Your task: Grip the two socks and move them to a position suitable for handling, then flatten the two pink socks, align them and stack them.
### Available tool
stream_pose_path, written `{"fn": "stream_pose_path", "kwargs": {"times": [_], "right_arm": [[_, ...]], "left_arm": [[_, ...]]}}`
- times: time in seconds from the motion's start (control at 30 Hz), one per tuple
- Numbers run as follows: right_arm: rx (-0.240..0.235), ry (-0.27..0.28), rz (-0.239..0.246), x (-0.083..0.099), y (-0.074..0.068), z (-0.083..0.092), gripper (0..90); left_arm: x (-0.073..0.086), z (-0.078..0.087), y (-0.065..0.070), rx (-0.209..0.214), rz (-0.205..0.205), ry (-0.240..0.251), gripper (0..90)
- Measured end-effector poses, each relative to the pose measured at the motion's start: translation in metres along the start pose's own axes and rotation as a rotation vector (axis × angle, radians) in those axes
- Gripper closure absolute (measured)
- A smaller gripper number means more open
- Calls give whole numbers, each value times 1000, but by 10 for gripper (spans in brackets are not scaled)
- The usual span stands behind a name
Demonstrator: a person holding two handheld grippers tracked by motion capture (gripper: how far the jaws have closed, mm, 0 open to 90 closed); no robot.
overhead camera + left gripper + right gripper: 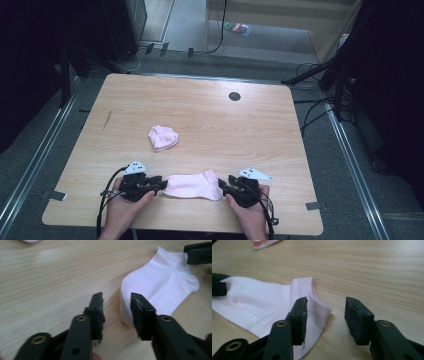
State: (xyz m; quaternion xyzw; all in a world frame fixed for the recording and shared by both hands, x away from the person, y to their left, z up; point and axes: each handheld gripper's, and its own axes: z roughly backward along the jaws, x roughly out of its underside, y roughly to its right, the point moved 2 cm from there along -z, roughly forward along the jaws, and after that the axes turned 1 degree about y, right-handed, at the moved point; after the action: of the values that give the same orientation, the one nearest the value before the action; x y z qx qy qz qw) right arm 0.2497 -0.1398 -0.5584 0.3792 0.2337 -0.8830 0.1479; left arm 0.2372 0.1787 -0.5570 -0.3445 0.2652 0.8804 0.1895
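Two socks: soft pink knit; flat sock point(192, 185) between my grippers, bunched sock point(163, 137) beyond.
Table point(260, 130): pale woodgrain.
Left gripper point(116, 307): jaws apart.
Right gripper point(325, 308): jaws apart.

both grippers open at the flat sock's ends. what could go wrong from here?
1. The left gripper stands open at the edge of the flat sock, which lies thin against the table; closing could scrape wood and catch no fabric.
2. The right gripper has one jaw over the cuff end and one beside it on bare wood, so it may catch only a thin edge or one layer, which could slip.
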Motion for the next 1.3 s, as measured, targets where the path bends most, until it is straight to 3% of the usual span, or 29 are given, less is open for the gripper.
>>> {"fn": "stream_pose_path", "kwargs": {"times": [0.13,0.27,0.33,0.47,0.57,0.67,0.73,0.9,0.97,1.03,1.13,1.2,1.3], "right_arm": [[9,66,-2,-6,2,8,476],[15,99,9,-8,2,11,485],[14,110,16,-9,2,12,486],[18,122,43,-12,-2,12,492],[34,133,49,-15,-8,10,491],[18,125,67,-20,-16,6,494],[9,131,75,-26,-20,4,501],[-19,140,77,-42,-29,1,515],[-35,139,105,-58,-36,-5,535],[-47,130,124,-66,-42,-9,552],[-90,108,112,-65,-47,-10,619],[-107,80,94,-55,-46,-11,702],[-136,20,53,-33,-46,-15,845]], "left_arm": [[-4,6,-1,-38,2,81,516],[-4,11,-6,-29,2,143,530],[-4,11,-8,-26,6,149,539],[-3,14,-22,-90,57,183,536],[-3,14,-28,-161,29,206,503],[-6,13,-34,-172,29,235,469],[-6,12,-39,-179,50,264,453],[-6,12,-46,-188,56,291,408],[-7,13,-48,-167,75,304,423],[-8,16,-41,-103,65,321,507],[-11,21,-17,17,6,333,629],[-13,20,-1,90,-44,302,698],[-13,9,13,121,-84,220,771]]}}
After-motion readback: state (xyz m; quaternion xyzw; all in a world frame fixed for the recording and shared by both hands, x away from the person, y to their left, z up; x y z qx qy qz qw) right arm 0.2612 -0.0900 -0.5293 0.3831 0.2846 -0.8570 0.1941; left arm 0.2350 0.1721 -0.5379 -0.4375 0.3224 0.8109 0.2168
